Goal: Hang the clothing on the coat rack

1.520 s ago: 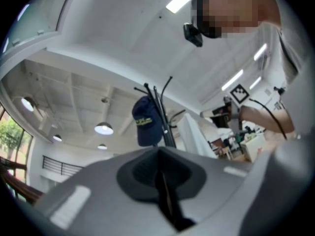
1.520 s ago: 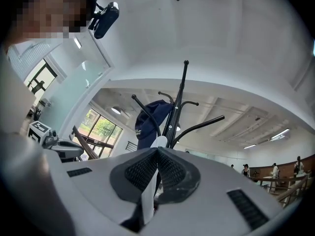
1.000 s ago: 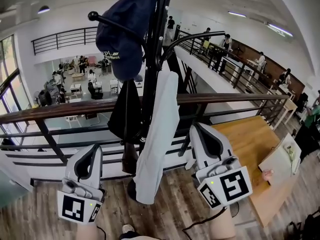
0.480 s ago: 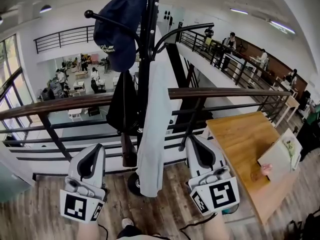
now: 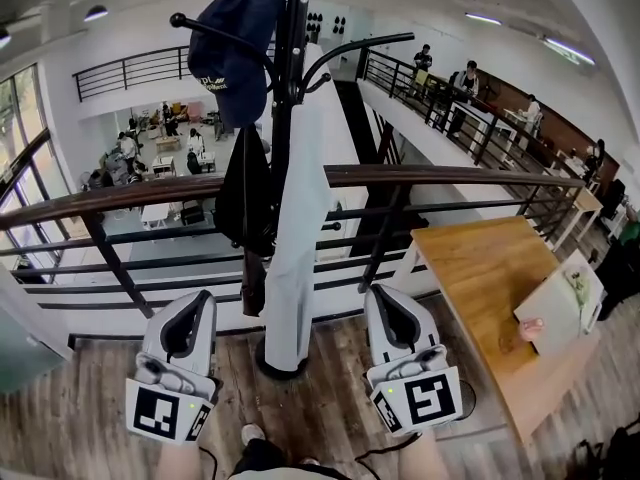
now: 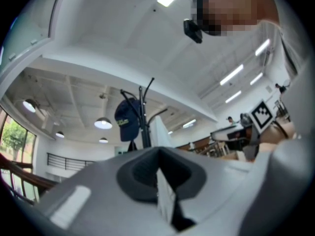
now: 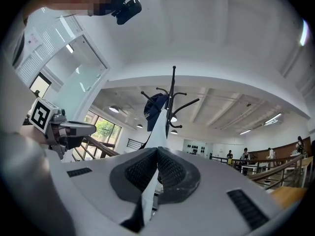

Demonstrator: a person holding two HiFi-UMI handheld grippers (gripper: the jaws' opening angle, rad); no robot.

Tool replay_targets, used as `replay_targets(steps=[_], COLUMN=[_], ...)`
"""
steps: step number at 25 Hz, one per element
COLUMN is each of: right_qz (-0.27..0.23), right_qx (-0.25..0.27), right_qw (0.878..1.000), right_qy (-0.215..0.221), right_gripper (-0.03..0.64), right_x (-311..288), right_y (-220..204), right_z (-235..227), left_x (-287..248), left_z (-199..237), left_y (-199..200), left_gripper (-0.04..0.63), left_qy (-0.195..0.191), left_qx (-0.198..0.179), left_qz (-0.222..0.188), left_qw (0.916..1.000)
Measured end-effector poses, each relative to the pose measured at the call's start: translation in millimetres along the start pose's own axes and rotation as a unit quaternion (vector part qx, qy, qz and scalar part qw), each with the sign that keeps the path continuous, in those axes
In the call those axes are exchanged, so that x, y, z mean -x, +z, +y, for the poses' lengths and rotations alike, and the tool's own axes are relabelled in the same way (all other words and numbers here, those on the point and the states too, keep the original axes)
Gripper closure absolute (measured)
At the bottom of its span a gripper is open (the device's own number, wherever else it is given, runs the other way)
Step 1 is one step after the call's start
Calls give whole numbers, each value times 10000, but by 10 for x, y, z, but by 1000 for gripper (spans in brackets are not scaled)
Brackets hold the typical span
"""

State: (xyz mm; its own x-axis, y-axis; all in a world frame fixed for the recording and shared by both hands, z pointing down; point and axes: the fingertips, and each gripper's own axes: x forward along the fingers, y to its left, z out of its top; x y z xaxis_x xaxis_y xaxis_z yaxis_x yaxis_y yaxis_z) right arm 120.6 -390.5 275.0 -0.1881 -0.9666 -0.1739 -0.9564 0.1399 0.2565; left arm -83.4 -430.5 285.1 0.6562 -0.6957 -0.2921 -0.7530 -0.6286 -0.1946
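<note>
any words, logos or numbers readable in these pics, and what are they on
Navy cap on the coat rack: a short line of light print near its rim, too small and blurred to read.
Left gripper and right gripper: black-and-white square markers only, no letters or numbers.
Nothing else carries legible text.

open-plan office: mezzanine railing [image 5: 200, 190], desks [image 5: 490, 268] below.

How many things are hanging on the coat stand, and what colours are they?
Navy blue cap: 1
Black hanging thing (can't tell what it is): 1
White garment: 1
Total on the coat rack: 3
</note>
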Motion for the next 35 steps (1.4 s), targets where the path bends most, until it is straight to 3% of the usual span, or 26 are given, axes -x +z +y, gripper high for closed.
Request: replay_targets(steps=[19, 35], right_qz=[204, 168], right_qx=[-277, -358], right_qw=[9990, 9987], right_qy=[-285, -325], right_gripper=[615, 615], right_x=[720, 771], right_y=[-276, -312], right_z=[-42, -132], left_x=[330, 269], left_z=[-532, -655], left_y=[-73, -68], left_gripper=[589, 589], left_qy=[12, -1], left_qx=[125, 78], left_qz=[212, 247], left_qw=[9997, 9997])
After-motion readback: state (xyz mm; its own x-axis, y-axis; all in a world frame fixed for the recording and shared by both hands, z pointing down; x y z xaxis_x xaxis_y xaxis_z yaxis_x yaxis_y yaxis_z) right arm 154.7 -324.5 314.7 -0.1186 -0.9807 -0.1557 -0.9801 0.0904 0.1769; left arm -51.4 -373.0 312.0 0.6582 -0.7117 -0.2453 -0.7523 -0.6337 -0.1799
